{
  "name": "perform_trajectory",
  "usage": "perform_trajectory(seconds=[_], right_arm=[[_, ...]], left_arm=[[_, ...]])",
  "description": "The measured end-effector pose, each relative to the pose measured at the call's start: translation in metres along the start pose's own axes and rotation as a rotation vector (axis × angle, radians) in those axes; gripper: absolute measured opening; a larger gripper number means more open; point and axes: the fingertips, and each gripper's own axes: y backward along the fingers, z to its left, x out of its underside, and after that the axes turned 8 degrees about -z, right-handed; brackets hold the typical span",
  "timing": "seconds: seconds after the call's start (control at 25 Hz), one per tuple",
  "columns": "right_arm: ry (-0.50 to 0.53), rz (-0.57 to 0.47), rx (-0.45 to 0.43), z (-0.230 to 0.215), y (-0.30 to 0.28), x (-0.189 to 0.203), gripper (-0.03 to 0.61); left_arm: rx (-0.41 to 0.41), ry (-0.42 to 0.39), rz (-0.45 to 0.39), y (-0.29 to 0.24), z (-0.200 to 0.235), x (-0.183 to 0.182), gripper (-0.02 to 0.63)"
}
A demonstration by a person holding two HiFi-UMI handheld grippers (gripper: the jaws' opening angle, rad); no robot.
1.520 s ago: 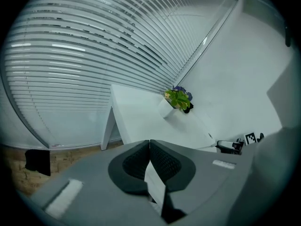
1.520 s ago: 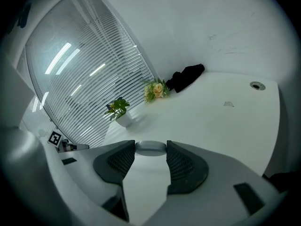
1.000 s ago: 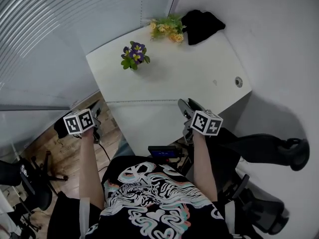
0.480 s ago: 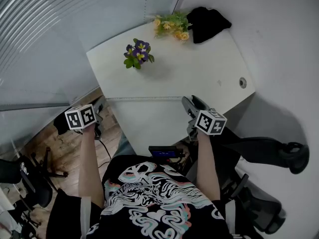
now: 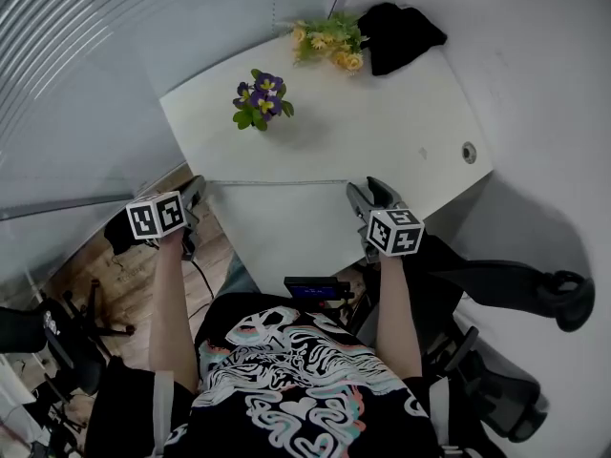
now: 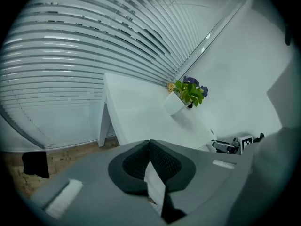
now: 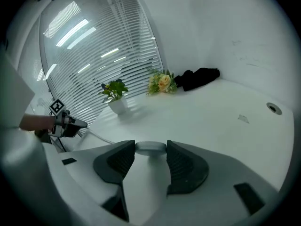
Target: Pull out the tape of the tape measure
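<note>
Along the desk (image 5: 382, 113), tape (image 6: 155, 187) stays stretched.

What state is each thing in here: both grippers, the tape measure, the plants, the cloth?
Left gripper: jaws shut on the tape.
Right gripper: jaws clamped on the case.
Tape: pulled out, running from the case to the left gripper.
Potted plant: upright on the table.
Yellow flowers: at the table's far end, posture unclear.
Cloth: crumpled beside the flowers.
</note>
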Motion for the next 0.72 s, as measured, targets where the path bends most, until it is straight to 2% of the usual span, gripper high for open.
perform_trajectory(seconds=[0.36,0.72], right_arm=[[0.056,-0.063,-0.004,-0.001,0.005,0.006,0.218],[0.183,0.029,0.048,0.001,-0.001,0.024,0.216]], left_arm=[[-0.011,-0.002,0.025,-0.007,0.003,0.001,0.005],[-0.02,-0.01,0.033,-0.009,0.003,0.005,0.005]])
